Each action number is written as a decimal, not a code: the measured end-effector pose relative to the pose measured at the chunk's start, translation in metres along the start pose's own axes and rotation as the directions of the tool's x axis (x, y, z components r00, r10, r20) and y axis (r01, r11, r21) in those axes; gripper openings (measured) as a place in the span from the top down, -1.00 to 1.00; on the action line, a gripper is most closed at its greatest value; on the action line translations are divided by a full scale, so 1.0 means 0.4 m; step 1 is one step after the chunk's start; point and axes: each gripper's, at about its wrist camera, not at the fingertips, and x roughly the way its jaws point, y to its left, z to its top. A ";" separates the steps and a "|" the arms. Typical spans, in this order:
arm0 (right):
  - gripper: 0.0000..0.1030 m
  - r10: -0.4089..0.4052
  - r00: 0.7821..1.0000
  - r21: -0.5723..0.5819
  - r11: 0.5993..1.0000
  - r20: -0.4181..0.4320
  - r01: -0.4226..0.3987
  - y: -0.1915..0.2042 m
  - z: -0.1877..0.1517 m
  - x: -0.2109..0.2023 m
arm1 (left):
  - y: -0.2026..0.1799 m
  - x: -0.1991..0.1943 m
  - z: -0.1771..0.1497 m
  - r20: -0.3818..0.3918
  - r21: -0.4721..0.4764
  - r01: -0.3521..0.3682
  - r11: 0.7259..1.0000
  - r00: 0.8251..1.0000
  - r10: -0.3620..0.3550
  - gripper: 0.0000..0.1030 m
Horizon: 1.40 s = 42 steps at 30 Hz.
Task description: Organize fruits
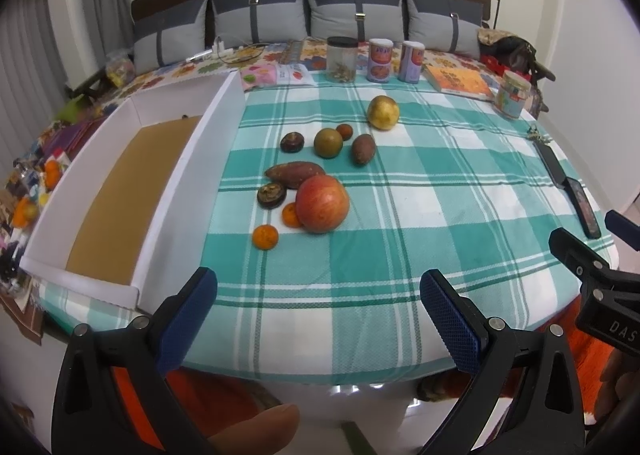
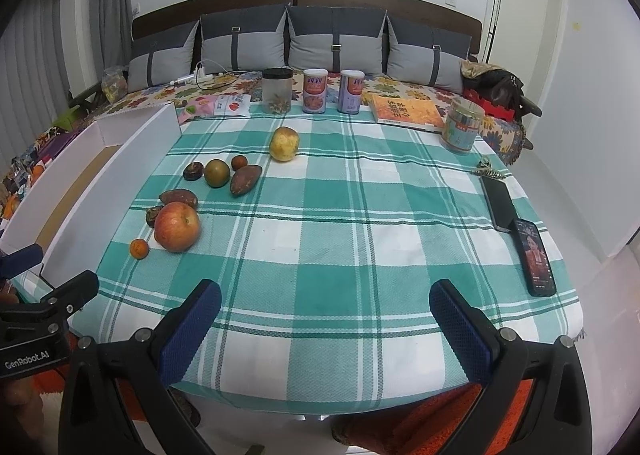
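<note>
Left gripper [image 1: 318,297]: fingers [image 1: 188,319] spread wide, holding nothing, above the near edge of the counter [image 1: 400,215].
Right gripper [image 2: 325,309]: fingers [image 2: 460,331] spread wide, empty, touching nothing.
Fruit, loose on the green-checked cloth, left half:
- red apple [image 1: 323,203], nearest, with a small orange [image 1: 265,237] just beside it and another [image 1: 291,215] touching it;
- sweet potato [image 1: 295,175] behind the apple;
- two dark mushroom-like pieces [image 1: 271,195], [image 1: 292,142];
- green round fruit [image 1: 328,143], brown oval fruit [image 1: 363,149];
- yellow pear [image 1: 383,113], farthest back.
White box [image 1: 188,159], brown-lined, empty, left of the fruit.
Two phones [image 2: 534,255] at the right edge.
</note>
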 end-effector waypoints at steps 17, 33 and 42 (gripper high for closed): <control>-1.00 0.071 0.997 0.013 0.997 -0.014 -0.071 -0.028 -0.033 0.053 | -0.071 0.027 -0.010 -0.049 0.042 0.012 0.999 0.999 -0.010 -0.98; -1.00 0.102 0.994 0.050 0.994 -0.034 -0.100 -0.061 -0.066 0.100 | -0.096 0.067 -0.022 -0.085 0.040 -0.012 0.999 0.996 0.016 -0.98; -1.00 0.068 0.994 0.001 0.998 0.085 -0.069 -0.050 -0.012 0.095 | -0.081 0.066 -0.019 -0.075 0.011 -0.044 0.999 0.996 0.045 -0.98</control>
